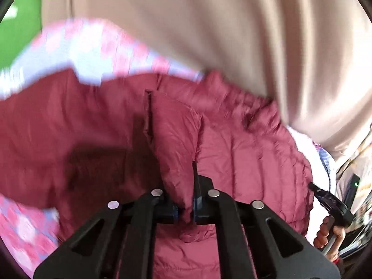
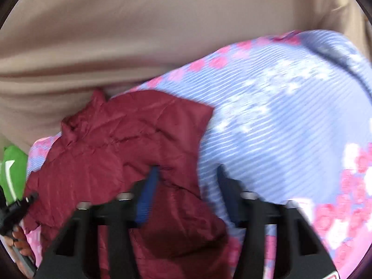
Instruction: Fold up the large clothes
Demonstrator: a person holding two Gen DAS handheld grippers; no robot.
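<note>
Left tool (image 1: 183, 200) clenched on a raised fold of the crumpled maroon quilted jacket (image 1: 232, 139), which lies on the blue-and-pink flowered bedsheet (image 2: 290, 127) before a beige curtain (image 2: 139, 34); right tool (image 2: 188, 193) released, fingers (image 2: 148, 186) straddling the jacket's edge.

We see a dark red jacket (image 1: 244, 144), its cloth one plain wine colour with no print. Under it lies a bedsheet (image 2: 290, 121) of pale blue with fine white stripes, scattered with pink and white flowers (the blur smears them into blotches). Behind hangs a plain beige curtain (image 1: 186, 23). At one edge sits something bright green (image 2: 12, 162) with a white mark. Our gripper (image 2: 188, 174) is black, its pads blue.
</note>
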